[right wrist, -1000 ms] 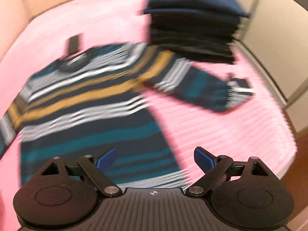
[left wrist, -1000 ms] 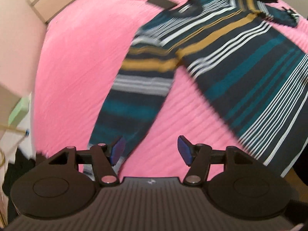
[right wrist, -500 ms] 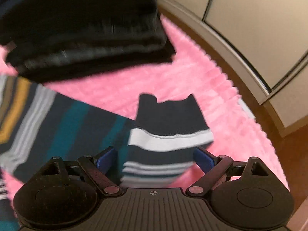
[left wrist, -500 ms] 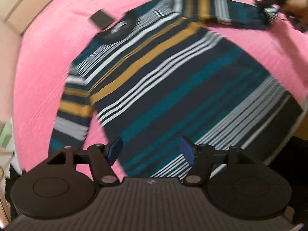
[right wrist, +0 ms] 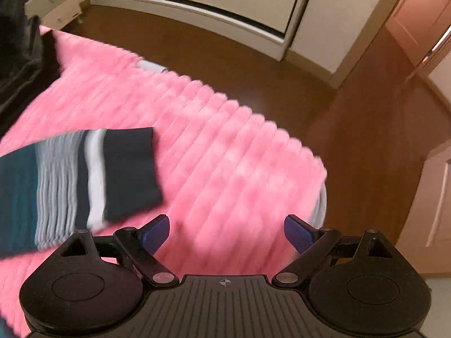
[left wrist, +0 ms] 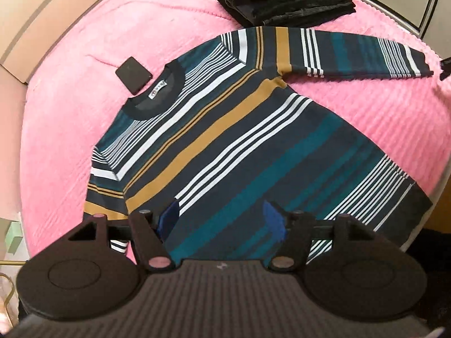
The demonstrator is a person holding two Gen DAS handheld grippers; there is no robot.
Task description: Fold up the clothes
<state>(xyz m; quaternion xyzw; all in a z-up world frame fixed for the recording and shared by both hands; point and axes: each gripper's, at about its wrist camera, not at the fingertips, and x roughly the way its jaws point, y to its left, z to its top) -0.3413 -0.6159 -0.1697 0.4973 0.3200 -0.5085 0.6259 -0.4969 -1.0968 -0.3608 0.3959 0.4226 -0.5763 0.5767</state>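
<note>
Sweater (left wrist: pixel 239 140) lay flat at twelve o'clock of the left gripper (left wrist: pixel 222 219), its jaws spread. Sleeve cuff (right wrist: pixel 126 171) sat at ten o'clock of the right gripper (right wrist: pixel 227 231), also spread and empty.

The striped sweater (left wrist: pixel 225 140) lies flat across most of the pink bedspread (left wrist: pixel 70 118), leaving bare cover to the collar side and beyond the outstretched sleeve's cuff (right wrist: pixel 129 171). A stack of dark folded clothes (left wrist: pixel 284 0) stands just beyond that sleeve, blocking the far corner, and a small black square object (left wrist: pixel 134 74) lies just beside the collar. Past the cuff the bedspread runs clear to the bed's edge, with open brown floor (right wrist: pixel 352 129) beyond.
</note>
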